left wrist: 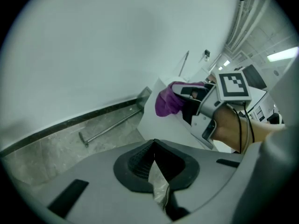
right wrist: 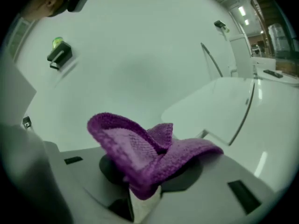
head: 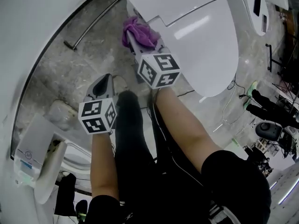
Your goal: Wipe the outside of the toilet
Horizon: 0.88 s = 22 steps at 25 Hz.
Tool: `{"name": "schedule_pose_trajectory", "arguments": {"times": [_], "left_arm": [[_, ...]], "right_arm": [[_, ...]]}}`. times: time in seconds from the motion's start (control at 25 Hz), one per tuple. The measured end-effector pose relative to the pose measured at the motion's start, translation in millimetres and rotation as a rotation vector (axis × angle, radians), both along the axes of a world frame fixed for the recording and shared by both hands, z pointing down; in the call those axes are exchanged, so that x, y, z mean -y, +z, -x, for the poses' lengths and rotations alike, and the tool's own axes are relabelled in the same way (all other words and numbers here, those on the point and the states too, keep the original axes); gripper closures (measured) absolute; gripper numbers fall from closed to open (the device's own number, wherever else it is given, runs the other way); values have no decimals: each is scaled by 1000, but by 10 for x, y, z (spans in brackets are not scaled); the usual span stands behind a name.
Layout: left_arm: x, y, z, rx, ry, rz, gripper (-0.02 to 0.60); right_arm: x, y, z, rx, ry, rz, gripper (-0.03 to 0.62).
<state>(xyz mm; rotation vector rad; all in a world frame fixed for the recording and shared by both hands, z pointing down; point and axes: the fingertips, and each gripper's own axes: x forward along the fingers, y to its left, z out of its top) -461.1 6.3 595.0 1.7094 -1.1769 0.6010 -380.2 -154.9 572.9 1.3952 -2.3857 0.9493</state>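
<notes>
The white toilet (head: 201, 36) has its lid down and fills the upper right of the head view. My right gripper (head: 135, 43) is shut on a purple cloth (head: 138, 31), which is held against the toilet's rear left side. In the right gripper view the cloth (right wrist: 149, 153) drapes over the jaws and hides their tips, with the toilet (right wrist: 233, 111) beyond. My left gripper (head: 102, 85) hangs lower left over the floor, jaws together with nothing in them. The left gripper view shows the cloth (left wrist: 167, 101) and the right gripper (left wrist: 189, 94) ahead.
A metal bar (head: 93, 22) lies on the marble floor by the curved white wall. A white unit (head: 32, 157) stands at the lower left. The person's dark trousers (head: 135, 162) fill the bottom. Cables (head: 233, 92) and a second fixture (head: 257, 3) lie to the right.
</notes>
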Motion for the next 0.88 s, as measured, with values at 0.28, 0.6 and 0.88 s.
{"name": "schedule_pose_trajectory", "arguments": {"times": [0.28, 0.6, 0.88], "left_arm": [[554, -1213, -723, 26, 6, -209, 572], [496, -2672, -1936, 38, 21, -359, 572], [312, -4152, -2964, 3, 80, -496, 572]], "right_arm": [[45, -1473, -1040, -40, 17, -220, 468], [-514, -2796, -2267, -137, 63, -350, 468], [-875, -4213, -3096, -22, 138, -438, 468]]}}
